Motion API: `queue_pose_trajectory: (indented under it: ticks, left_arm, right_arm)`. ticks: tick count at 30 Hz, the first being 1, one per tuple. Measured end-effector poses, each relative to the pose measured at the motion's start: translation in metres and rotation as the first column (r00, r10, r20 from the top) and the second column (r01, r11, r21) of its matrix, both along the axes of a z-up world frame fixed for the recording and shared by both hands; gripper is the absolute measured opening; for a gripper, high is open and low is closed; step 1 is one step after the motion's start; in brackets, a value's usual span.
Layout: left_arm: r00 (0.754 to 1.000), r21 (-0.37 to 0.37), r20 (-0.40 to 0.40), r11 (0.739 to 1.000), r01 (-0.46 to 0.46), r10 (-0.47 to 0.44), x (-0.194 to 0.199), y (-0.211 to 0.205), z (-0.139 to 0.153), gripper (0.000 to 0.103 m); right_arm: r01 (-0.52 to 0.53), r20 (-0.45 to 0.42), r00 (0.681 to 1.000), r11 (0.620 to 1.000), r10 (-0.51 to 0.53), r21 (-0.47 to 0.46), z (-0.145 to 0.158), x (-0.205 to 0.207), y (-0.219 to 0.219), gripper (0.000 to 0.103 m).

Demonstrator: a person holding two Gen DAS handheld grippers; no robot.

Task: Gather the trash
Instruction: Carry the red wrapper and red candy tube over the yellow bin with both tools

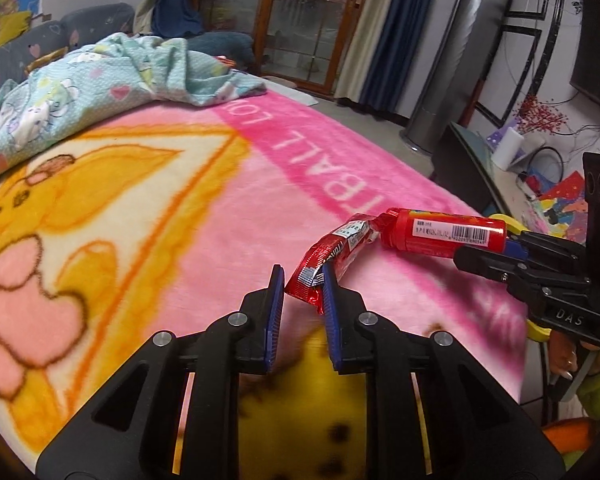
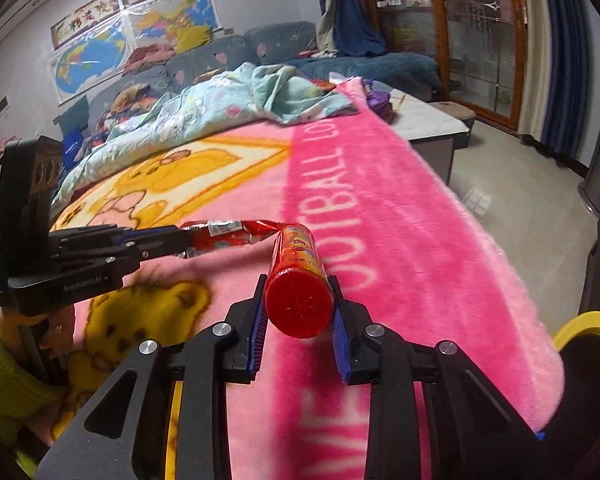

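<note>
A long red snack wrapper (image 1: 440,236) (image 2: 300,256) hangs just above the pink blanket, stretched between my two grippers. My left gripper (image 1: 302,280) (image 2: 176,240) is shut on its flat crumpled end (image 1: 340,248). My right gripper (image 2: 298,292) (image 1: 512,240) is shut on the round, tube-shaped end, whose red base (image 2: 300,304) faces the right wrist camera. The wrapper bends in the middle between the two grips. A hand and a green sleeve (image 2: 4,380) show behind the left gripper.
A pink blanket (image 2: 400,240) with a yellow cartoon bear covers the surface. A light blue quilt (image 1: 80,92) is bunched at its far side, with a sofa (image 2: 228,56) behind. A yellow-rimmed dark round object (image 2: 588,320) sits at the blanket's right edge. A cluttered stand (image 1: 540,184) lies to the right.
</note>
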State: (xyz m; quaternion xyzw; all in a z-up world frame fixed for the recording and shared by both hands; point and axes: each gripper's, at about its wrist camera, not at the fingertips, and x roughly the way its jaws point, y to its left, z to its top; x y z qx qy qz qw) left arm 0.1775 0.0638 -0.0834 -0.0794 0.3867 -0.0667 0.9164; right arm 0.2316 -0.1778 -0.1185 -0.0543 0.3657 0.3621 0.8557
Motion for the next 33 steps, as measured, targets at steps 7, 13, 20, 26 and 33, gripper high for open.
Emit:
queue_pose_trajectory:
  ticks: [7, 13, 20, 26, 33]
  left_arm:
    - [0.999, -0.006, 0.020, 0.999, 0.045, -0.045, -0.003, -0.025, 0.008, 0.013]
    - [0.997, -0.020, 0.038, 0.998, 0.066, -0.065, -0.005, -0.040, 0.016, 0.013]
    - [0.992, -0.028, 0.070, 0.994, 0.106, -0.104, -0.006, -0.064, 0.030, 0.013]
    - [0.990, -0.033, 0.074, 0.992, 0.119, -0.116, -0.003, -0.081, 0.034, 0.013]
    - [0.986, -0.020, 0.066, 0.988, 0.152, -0.150, -0.002, -0.101, 0.033, 0.013]
  right_arm:
    - [0.034, 0.024, 0.999, 0.999, -0.034, 0.025, 0.010, -0.006, -0.025, 0.027]
    - [0.058, 0.039, 0.998, 0.998, -0.059, 0.038, 0.016, -0.012, -0.042, 0.027]
    - [0.101, 0.054, 0.993, 0.993, -0.105, 0.067, 0.028, -0.014, -0.065, 0.027]
    - [0.148, 0.058, 0.986, 0.984, -0.154, 0.095, 0.036, -0.018, -0.091, 0.027]
    - [0.206, 0.066, 0.974, 0.971, -0.215, 0.124, 0.042, -0.022, -0.120, 0.027]
